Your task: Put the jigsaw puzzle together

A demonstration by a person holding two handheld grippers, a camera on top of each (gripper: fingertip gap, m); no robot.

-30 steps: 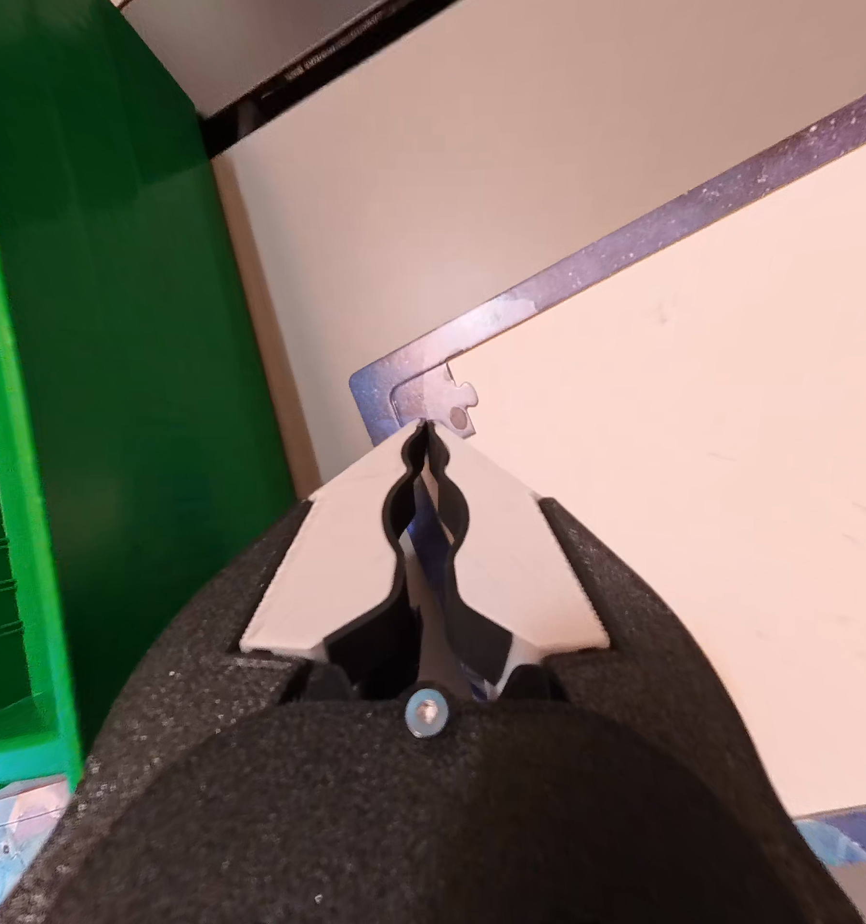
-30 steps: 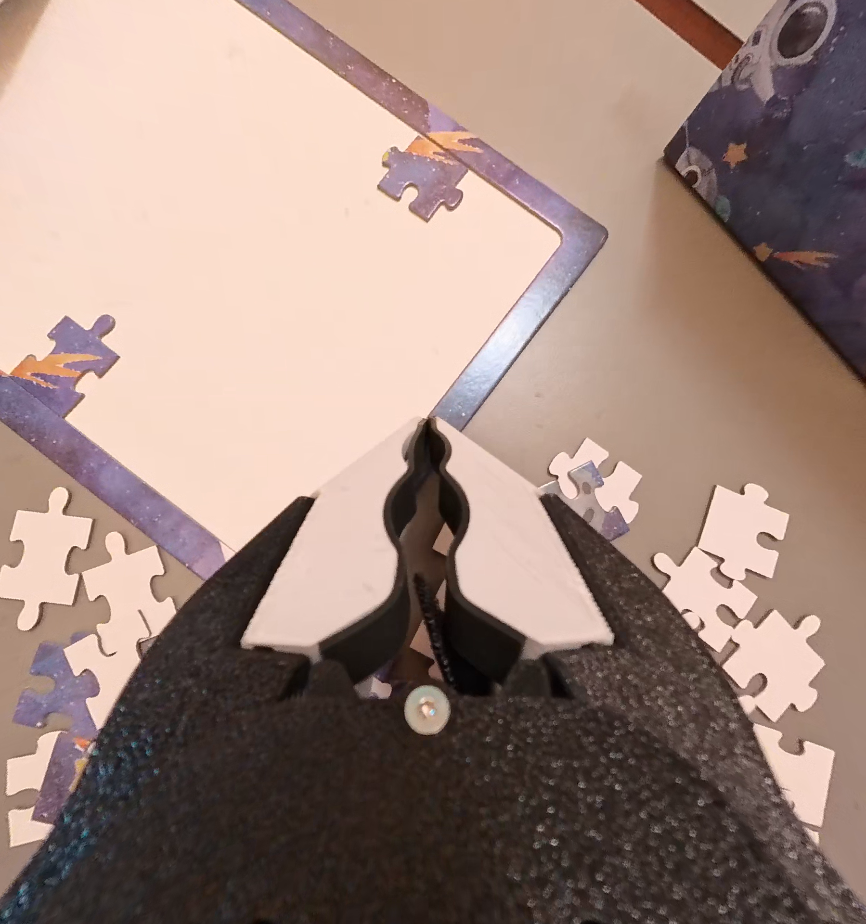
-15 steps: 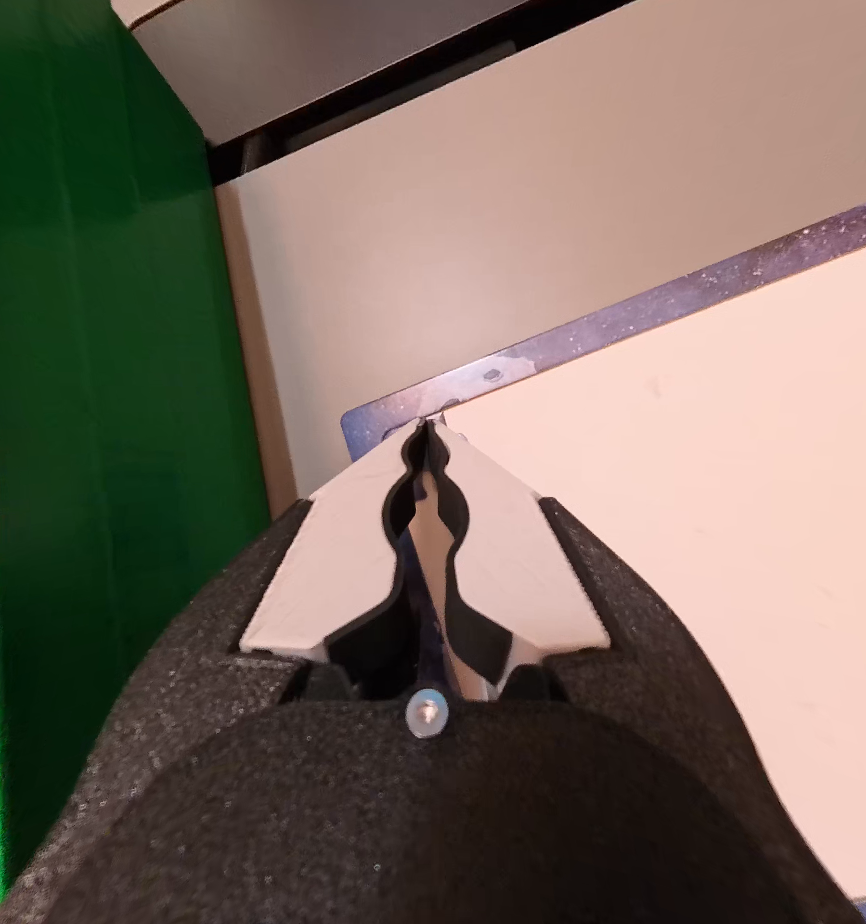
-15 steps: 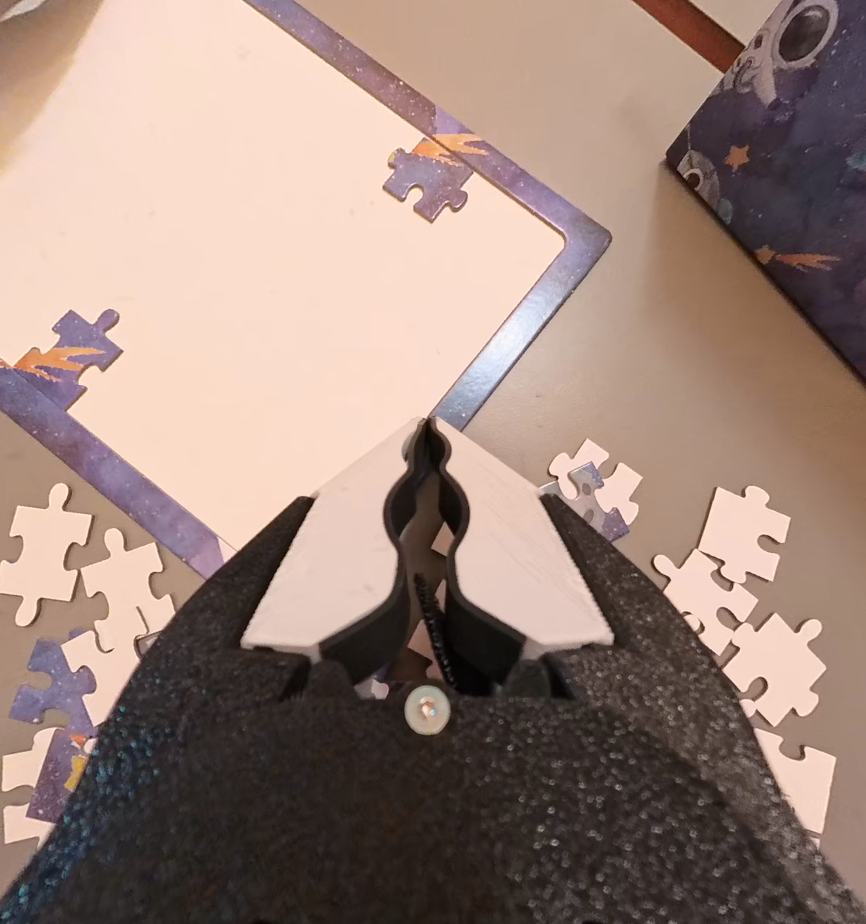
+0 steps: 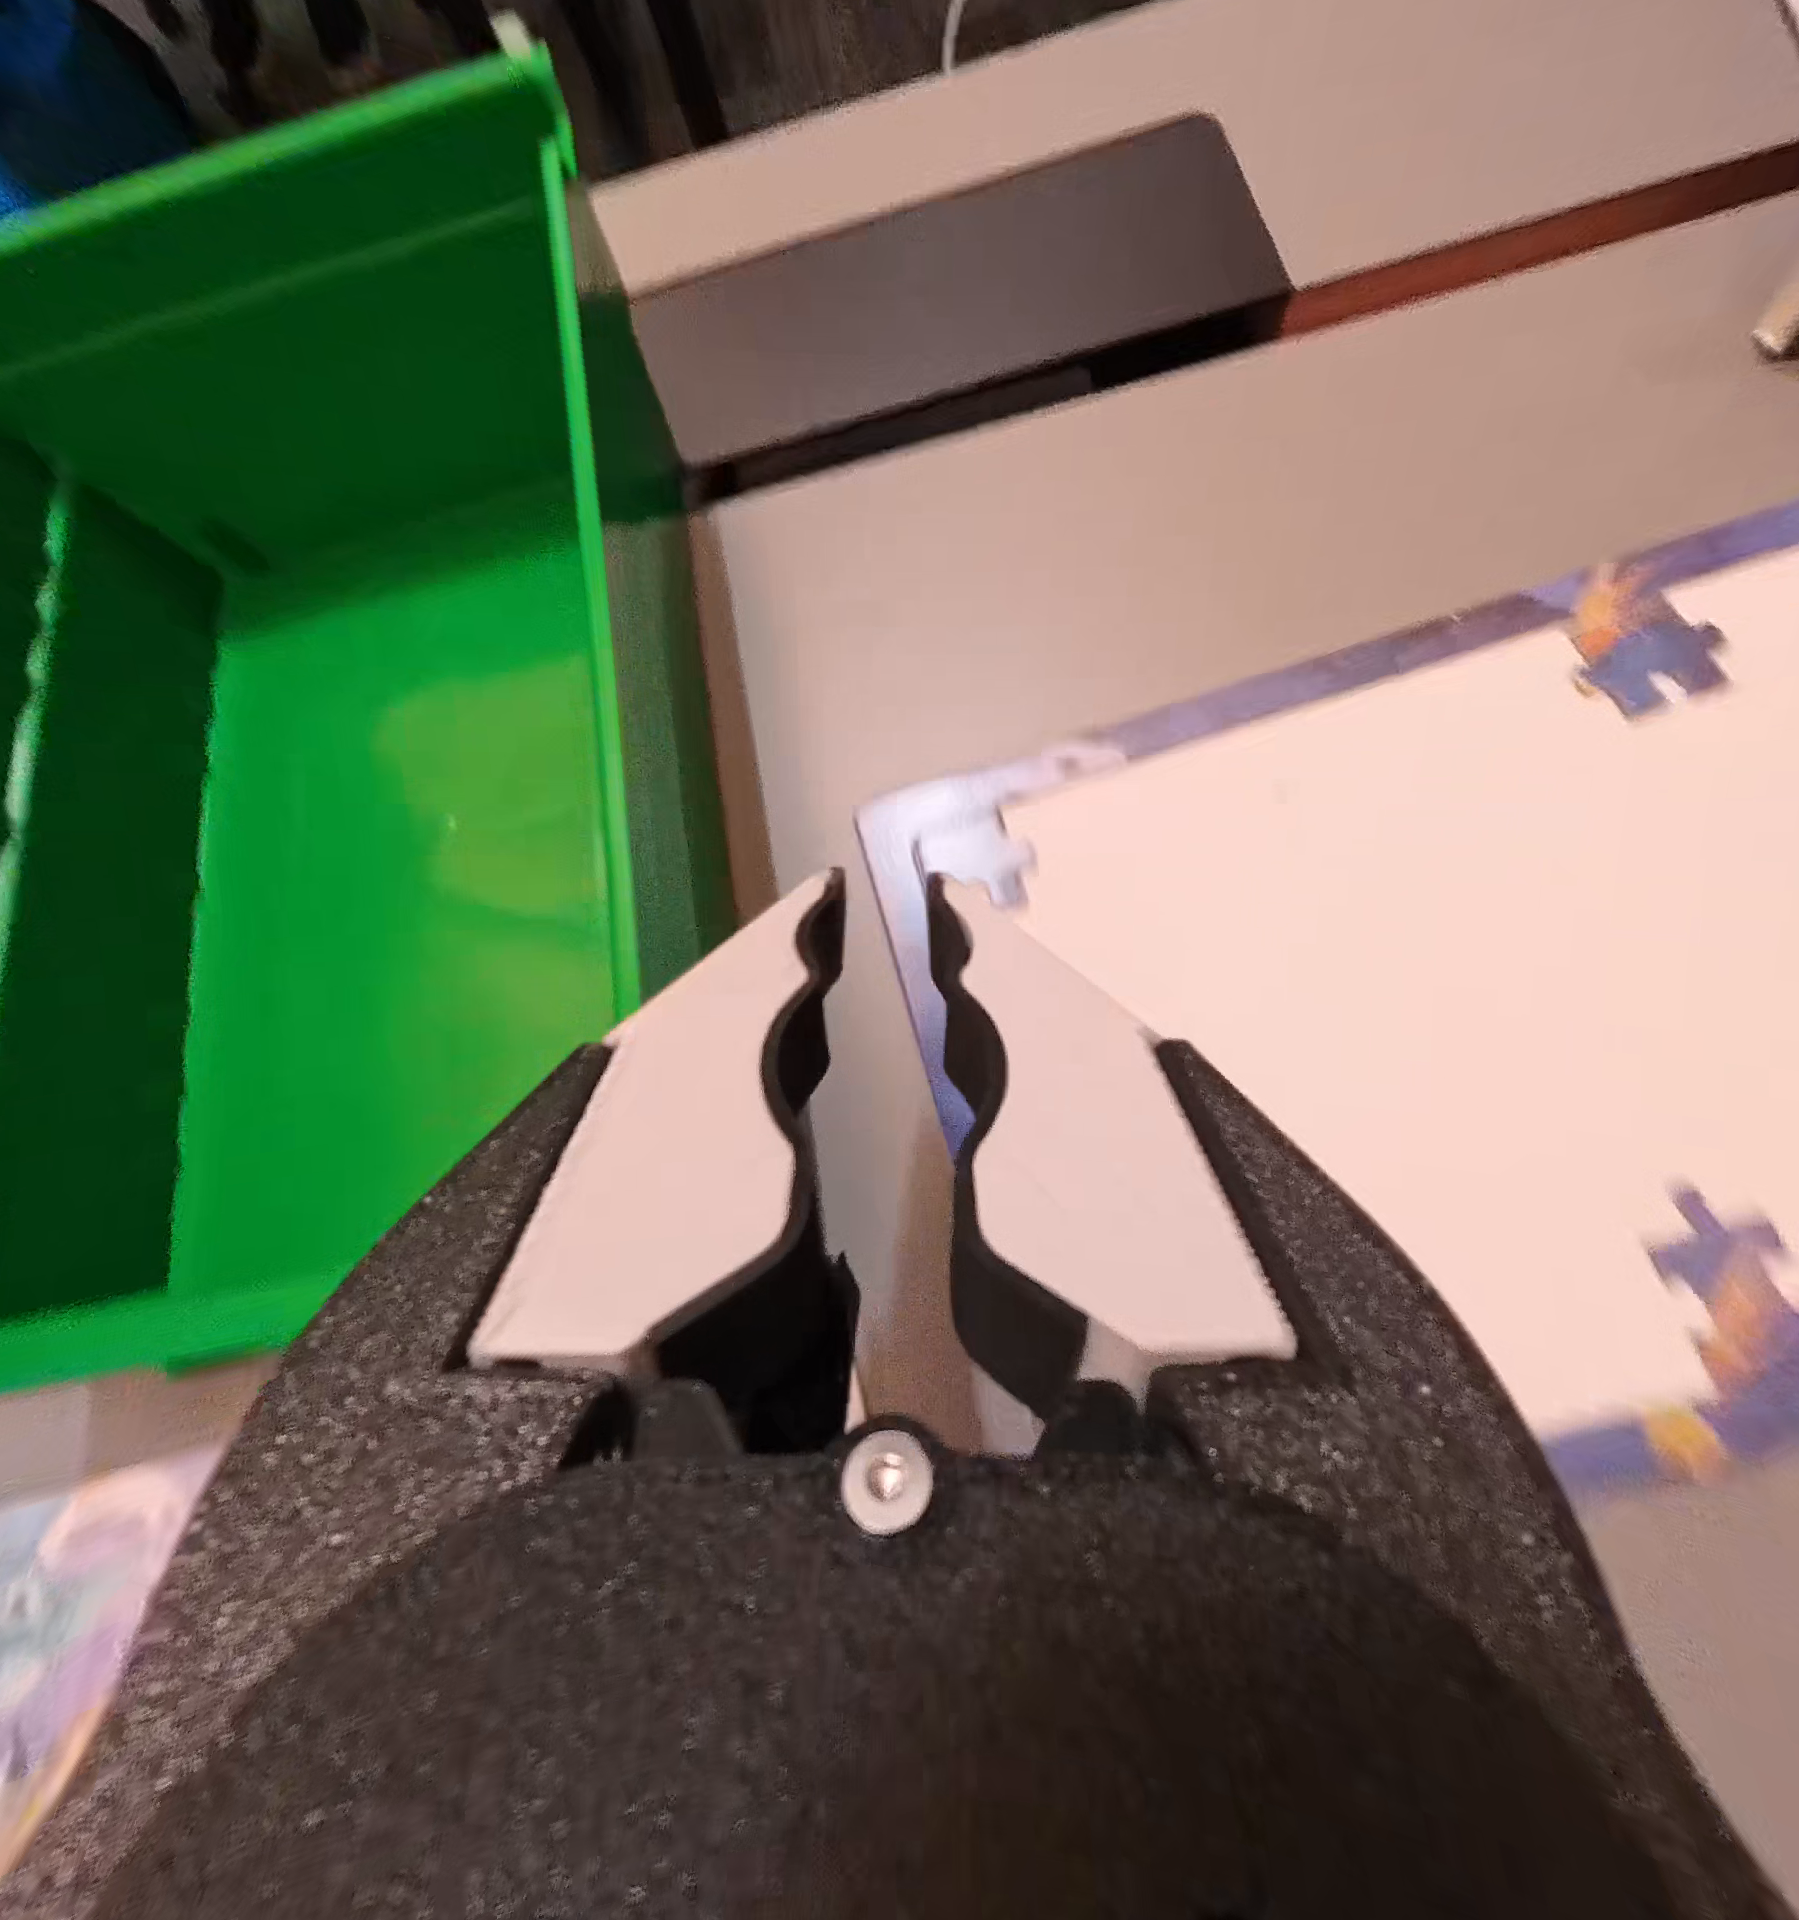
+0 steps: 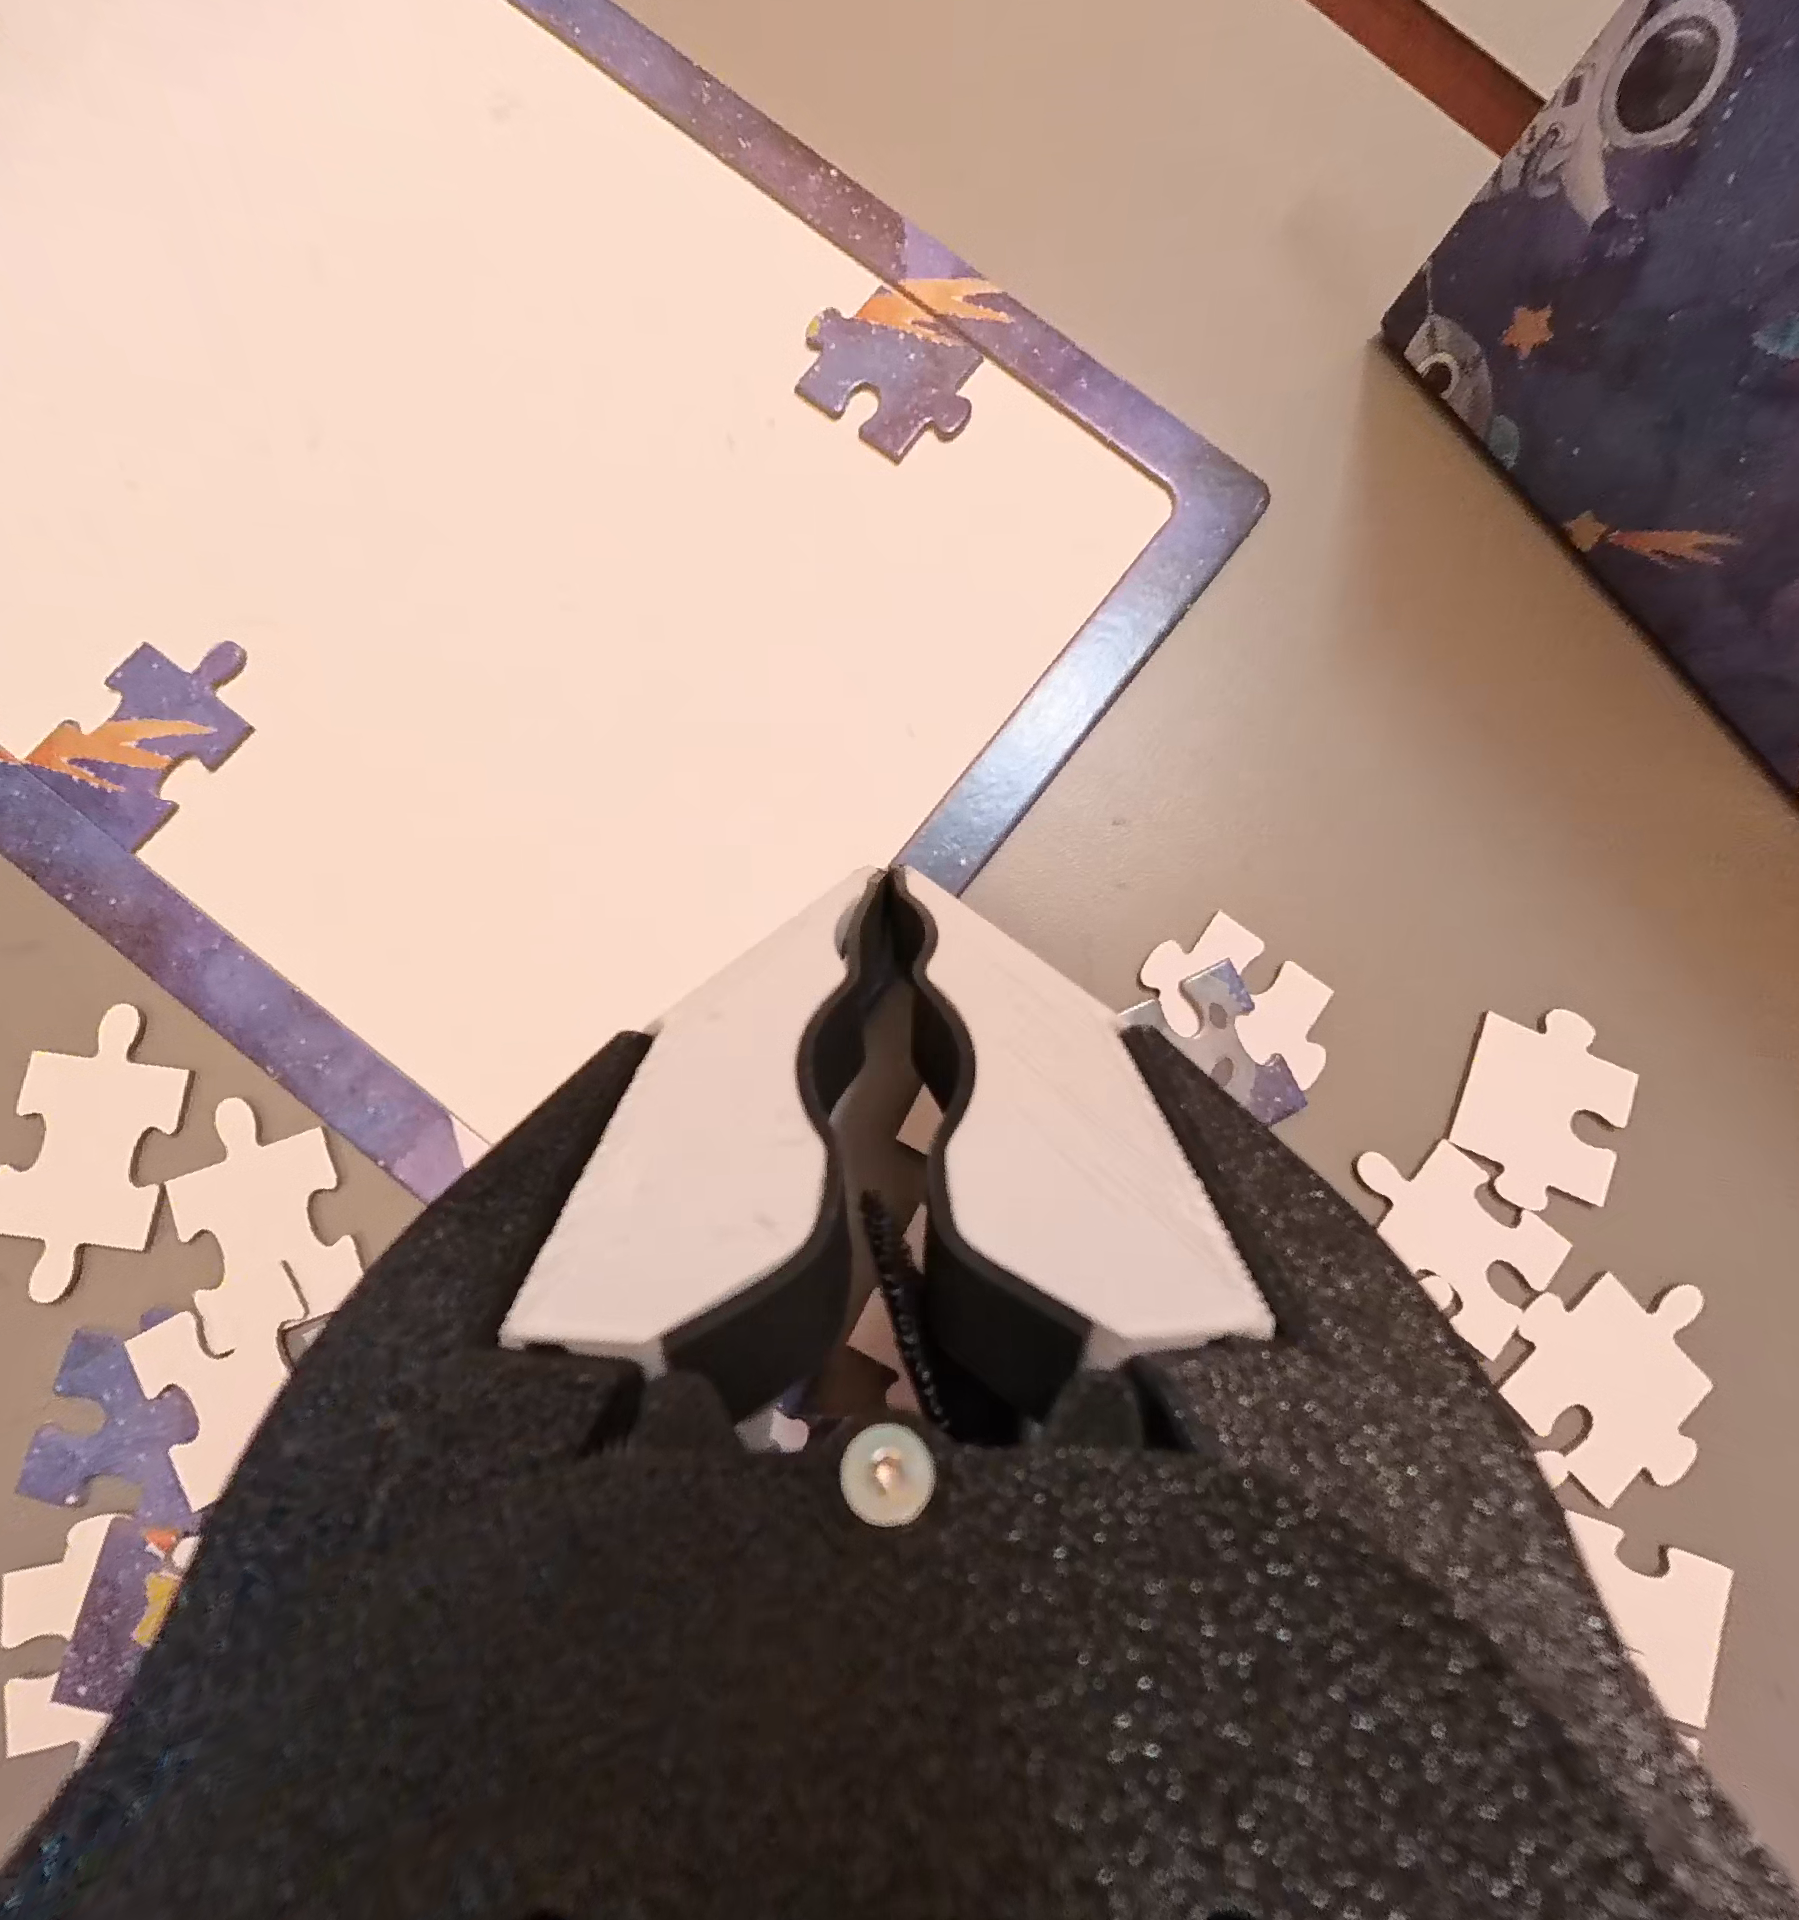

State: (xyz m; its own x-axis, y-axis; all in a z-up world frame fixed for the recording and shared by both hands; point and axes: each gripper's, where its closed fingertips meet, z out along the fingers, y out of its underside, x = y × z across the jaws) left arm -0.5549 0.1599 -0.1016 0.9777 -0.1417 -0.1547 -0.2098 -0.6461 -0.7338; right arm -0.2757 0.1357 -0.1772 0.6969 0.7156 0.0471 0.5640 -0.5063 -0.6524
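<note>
The puzzle tray has a purple starry border (image 6: 1082, 675) around a bare cream bed (image 5: 1394, 987). A pale corner piece (image 5: 978, 842) lies in its corner, just beyond my left gripper (image 5: 887, 883), which is open by a narrow gap, empty, and held above the tray edge. Two purple and orange pieces sit against the border (image 6: 890, 364) (image 6: 142, 738); both also show in the left wrist view, blurred (image 5: 1648, 649) (image 5: 1726, 1288). My right gripper (image 6: 879, 888) is shut above the tray's near edge; I see nothing held in it.
A green bin (image 5: 303, 727) stands left of the tray. The printed puzzle box (image 6: 1653, 364) is at the upper right. Several loose pieces, mostly white side up, lie on the table on the left (image 6: 84, 1143) and on the right (image 6: 1539, 1112).
My left gripper was shut and low over the tray's corner; it has opened and lifted back, and the corner piece stays in the corner. The right gripper has barely moved.
</note>
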